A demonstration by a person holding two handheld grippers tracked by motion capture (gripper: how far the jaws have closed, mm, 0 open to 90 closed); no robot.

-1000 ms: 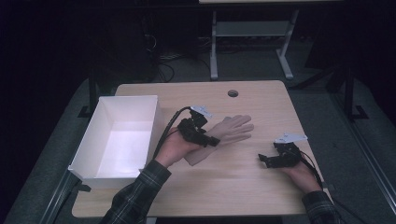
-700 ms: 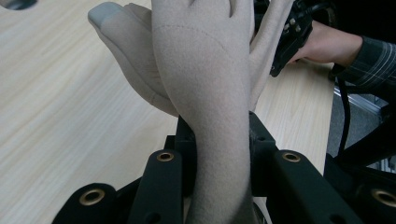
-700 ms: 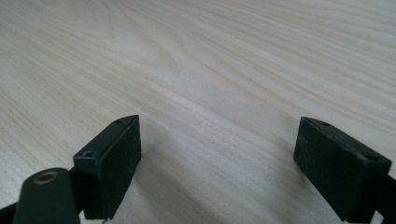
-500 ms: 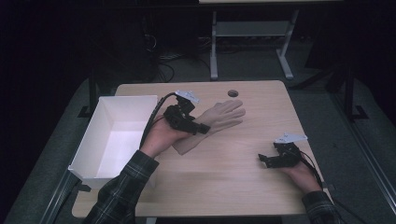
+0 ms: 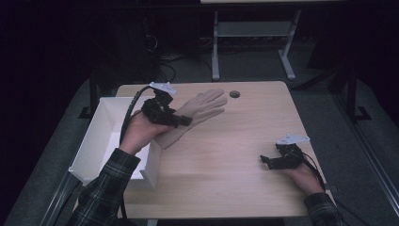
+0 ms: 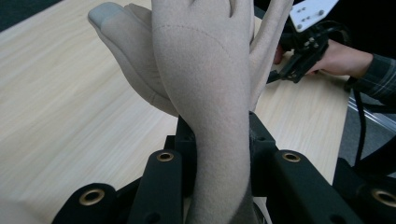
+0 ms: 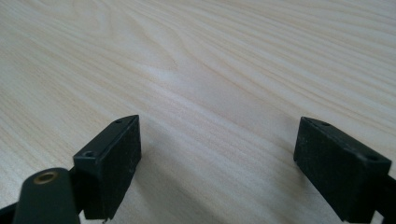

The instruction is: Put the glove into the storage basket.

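Left gripper clamped on a beige glove beside the white bin

In the left gripper view the black jaws press from both sides on the glove's narrow wrist part, so the soft, suede-like fabric bulges out above them, with a stitched seam curving over the palm and a grey patch on one fingertip. From the high view the glove is lifted off the wooden table, fingers spread and pointing toward the far edge, its cuff end just by the bin's near right corner. The right gripper rests low on the table near the right edge, well apart from the glove, its jaws standing wide apart over bare wood with nothing between them
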